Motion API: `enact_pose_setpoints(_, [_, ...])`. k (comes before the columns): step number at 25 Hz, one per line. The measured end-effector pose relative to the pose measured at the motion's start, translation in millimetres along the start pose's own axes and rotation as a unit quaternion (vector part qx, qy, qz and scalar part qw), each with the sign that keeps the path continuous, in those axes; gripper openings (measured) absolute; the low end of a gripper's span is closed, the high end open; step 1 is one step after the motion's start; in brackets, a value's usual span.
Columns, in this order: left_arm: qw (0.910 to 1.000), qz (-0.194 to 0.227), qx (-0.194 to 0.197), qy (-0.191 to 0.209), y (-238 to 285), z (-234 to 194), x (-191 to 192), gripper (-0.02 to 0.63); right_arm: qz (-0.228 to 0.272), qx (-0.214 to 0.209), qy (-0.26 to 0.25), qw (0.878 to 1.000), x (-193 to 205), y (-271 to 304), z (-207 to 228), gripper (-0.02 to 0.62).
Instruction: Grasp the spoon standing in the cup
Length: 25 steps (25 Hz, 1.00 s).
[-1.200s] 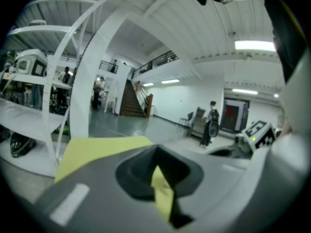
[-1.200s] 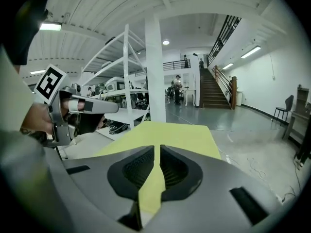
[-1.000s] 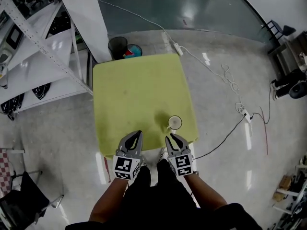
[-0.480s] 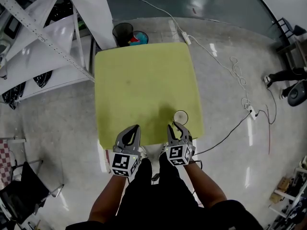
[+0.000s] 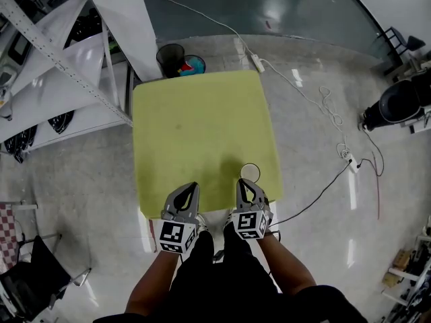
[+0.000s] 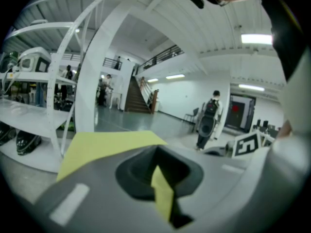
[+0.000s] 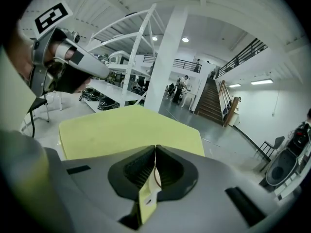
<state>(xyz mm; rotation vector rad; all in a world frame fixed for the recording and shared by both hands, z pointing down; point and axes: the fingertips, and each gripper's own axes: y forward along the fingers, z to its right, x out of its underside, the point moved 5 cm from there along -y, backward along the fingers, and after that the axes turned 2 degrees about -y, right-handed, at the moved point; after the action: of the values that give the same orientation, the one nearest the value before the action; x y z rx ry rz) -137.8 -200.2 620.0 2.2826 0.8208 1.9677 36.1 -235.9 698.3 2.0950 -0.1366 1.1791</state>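
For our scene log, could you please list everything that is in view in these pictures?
table: one, yellow-green, centre of the floor.
cup: one, pale, by the table's near right corner; no spoon can be made out in it.
bin: one, black, floor behind the table.
shelving rack: one, white, left of the table.
power strip: one, white, on its cable, floor behind the table's right corner.
chair: one, black, lower left.
person: one, dark clothes, standing far off.
left gripper: grey, jaws together, over the table's near edge.
right gripper: grey, jaws just closed, tips close by the cup, nothing visibly gripped.
forearms: two, behind the grippers.
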Motion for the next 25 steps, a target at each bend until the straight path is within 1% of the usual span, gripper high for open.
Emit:
enact_pose_setpoints(6, [0.9998, 0.006, 0.015, 0.01, 5, 14, -11, 0.006, 0.024, 0.0, 0.06, 0.998, -21, -16, 18, 0.012])
enact_pose_setpoints(11, [0.9994, 0.014, 0.027, 0.019, 7, 20, -27, 0.006, 0.061, 0.005, 0.106, 0.992, -54, -38, 38, 0.012])
enact_pose_setpoints(19, [0.9974, 0.051, 0.036, 0.034, 5, 30, -69, 0.006, 0.134, 0.028, 0.136, 0.981, -121, -89, 83, 0.011])
enact_pose_setpoints(25, [0.9946, 0.084, 0.041, 0.045, 5, 38, -102, 0.006, 0.21, 0.058, 0.137, 0.966, -166, -121, 120, 0.011])
